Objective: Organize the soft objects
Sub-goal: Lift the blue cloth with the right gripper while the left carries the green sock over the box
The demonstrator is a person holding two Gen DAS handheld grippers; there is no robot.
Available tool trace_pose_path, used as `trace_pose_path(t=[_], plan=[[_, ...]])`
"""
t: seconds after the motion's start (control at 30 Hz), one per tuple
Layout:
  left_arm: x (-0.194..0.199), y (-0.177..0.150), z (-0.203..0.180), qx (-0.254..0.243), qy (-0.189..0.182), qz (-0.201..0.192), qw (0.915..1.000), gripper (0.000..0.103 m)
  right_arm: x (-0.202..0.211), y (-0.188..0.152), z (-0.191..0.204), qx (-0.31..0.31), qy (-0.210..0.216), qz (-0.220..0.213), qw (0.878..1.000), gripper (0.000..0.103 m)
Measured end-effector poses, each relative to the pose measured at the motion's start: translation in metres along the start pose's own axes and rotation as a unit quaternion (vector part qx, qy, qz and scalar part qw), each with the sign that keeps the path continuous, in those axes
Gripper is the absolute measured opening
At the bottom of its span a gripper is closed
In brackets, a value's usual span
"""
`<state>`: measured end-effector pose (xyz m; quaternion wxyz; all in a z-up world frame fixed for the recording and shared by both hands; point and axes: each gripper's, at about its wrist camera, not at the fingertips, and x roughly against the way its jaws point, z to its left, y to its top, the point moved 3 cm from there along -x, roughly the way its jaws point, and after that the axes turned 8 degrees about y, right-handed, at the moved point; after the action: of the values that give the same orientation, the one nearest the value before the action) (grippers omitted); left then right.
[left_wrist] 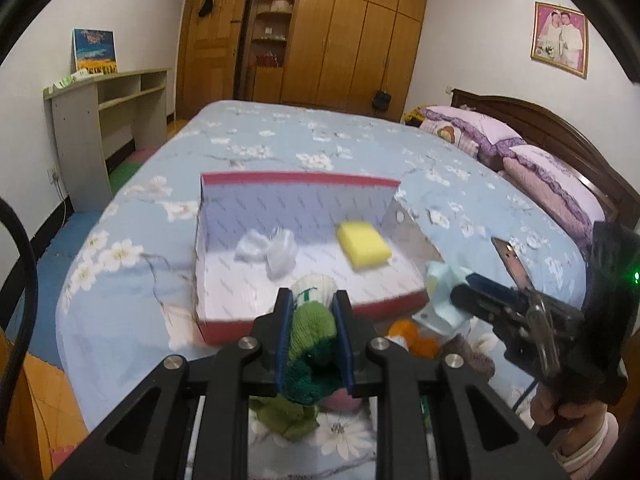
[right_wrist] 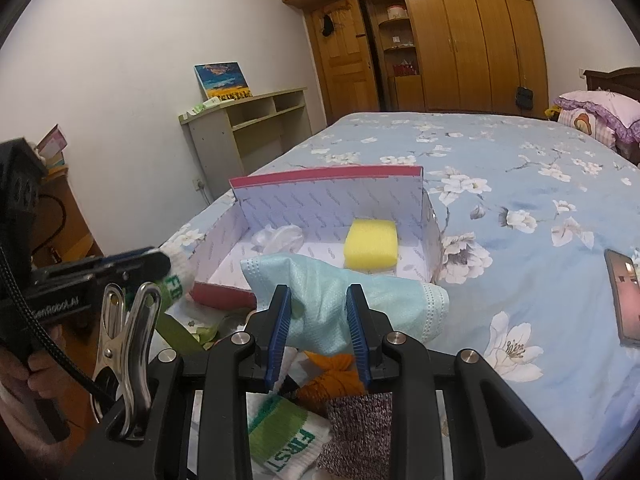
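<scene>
Two grippers, one box (left_wrist: 312, 320), one sponge (left_wrist: 363, 249). Left gripper (left_wrist: 311, 344), lower centre of the left wrist view, clamped on a green-white sock (left_wrist: 314, 330) at the box's near edge. Right gripper (right_wrist: 318, 328) pinches a pale blue mask (right_wrist: 320, 292). Orange item (right_wrist: 332, 380), second sock (right_wrist: 288, 436) below; phone (right_wrist: 626, 300) right.

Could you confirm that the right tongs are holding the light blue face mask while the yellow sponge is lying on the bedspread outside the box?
Not quite. The right tongs do hold the light blue face mask, but the yellow sponge lies inside the box, near its right wall, as the right wrist view shows.
</scene>
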<state>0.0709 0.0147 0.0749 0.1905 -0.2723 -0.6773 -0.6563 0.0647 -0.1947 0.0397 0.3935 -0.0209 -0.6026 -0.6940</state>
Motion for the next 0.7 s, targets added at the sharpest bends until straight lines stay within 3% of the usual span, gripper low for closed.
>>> trace_pose_path(t=[0.7], plan=[[-0.033,0.043,0.008,0.000,0.030,-0.021,0.9993,0.021,-0.018,0.058,-0.003,0.035,-0.018,-0.019,0.999,0.030]])
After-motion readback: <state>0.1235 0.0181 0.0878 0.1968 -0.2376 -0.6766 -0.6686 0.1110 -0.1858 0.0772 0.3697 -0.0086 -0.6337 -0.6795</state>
